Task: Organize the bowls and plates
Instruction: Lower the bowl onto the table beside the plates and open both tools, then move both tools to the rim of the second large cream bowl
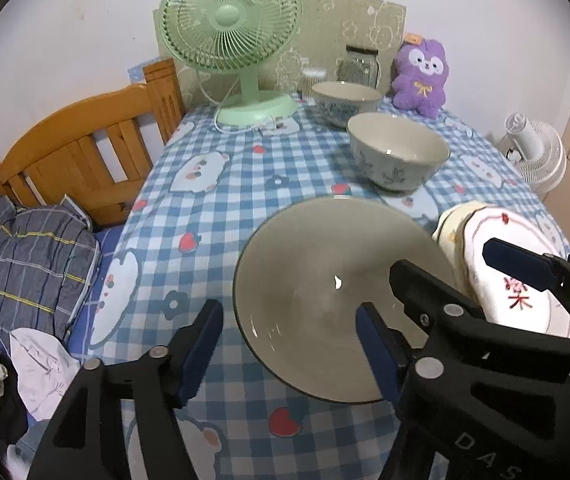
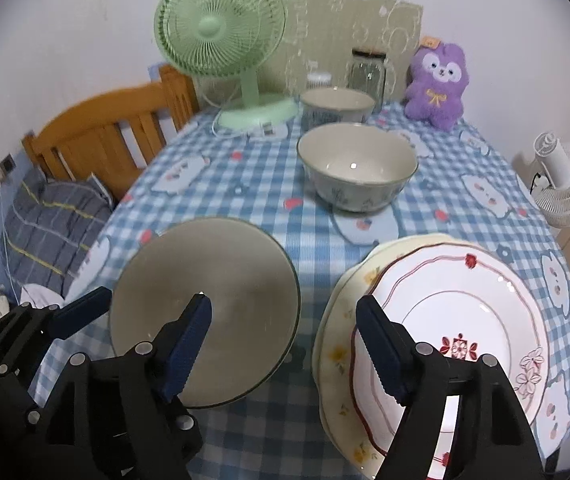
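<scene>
The table (image 2: 245, 184), covered in a blue-and-white checked cloth, is carrying all the crockery. The grey bowl (image 1: 337, 296) is sitting near the table's front edge, left of centre. The left gripper (image 1: 289, 344) is standing with its jaws wide apart, astride the bowl's near-left rim: one blue pad is hanging outside the bowl over the cloth, the other is hanging over the bowl's inside. Neither pad appears to be pressing on the rim, though actual contact cannot be confirmed.

The plate stack (image 2: 437, 328) is lying at the front right corner of the table, just beside the grey bowl and apart from it. A white plate with a red scalloped line is lying on top of a cream plate with yellow flowers. The right gripper (image 2: 285, 340) is likewise standing wide, its right pad hanging over the near-left rim of the top plate and its left pad over the right part of the grey bowl. It is gripping nothing.

The patterned bowl (image 2: 357, 168) is standing upright at the table's middle. A second patterned bowl (image 2: 337, 106) is standing behind it toward the back edge.

Along the back edge are standing a green fan (image 1: 231, 40), a glass jar (image 1: 359, 66) and a purple plush toy (image 1: 421, 76).
</scene>
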Available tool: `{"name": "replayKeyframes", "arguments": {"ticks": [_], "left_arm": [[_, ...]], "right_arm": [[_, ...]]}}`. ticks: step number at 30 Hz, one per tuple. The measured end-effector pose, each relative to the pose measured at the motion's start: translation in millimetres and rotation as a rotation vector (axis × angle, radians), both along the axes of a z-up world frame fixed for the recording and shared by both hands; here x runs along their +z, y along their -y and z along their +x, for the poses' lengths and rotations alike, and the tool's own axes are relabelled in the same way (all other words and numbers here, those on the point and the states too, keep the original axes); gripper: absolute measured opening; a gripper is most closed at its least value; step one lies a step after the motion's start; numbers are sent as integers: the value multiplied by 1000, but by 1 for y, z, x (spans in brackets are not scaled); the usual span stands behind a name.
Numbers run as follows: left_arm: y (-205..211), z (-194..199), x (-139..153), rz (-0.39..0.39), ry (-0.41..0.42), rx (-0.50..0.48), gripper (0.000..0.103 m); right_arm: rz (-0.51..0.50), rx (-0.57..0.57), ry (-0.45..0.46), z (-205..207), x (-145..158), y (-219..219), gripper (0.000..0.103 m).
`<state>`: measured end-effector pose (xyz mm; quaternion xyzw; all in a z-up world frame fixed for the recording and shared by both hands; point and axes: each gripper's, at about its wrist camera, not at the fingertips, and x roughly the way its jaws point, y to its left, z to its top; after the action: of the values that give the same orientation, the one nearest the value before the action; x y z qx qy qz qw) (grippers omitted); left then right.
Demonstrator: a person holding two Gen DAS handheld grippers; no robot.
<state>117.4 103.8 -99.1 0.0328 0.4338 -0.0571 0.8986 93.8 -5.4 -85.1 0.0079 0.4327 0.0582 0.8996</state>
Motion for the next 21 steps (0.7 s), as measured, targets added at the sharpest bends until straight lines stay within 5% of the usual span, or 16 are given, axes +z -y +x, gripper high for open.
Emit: {"name": "replayKeyframes", "arguments": {"ticks": [13,21], "left_arm": [[21,-15,49,10,109,1,85],[38,-21,79,-1,175,-30,99]], "right_arm": [[-13,-11,101,-15,54,18,78],[-13,-16,165,-22,86,33,89]]}}
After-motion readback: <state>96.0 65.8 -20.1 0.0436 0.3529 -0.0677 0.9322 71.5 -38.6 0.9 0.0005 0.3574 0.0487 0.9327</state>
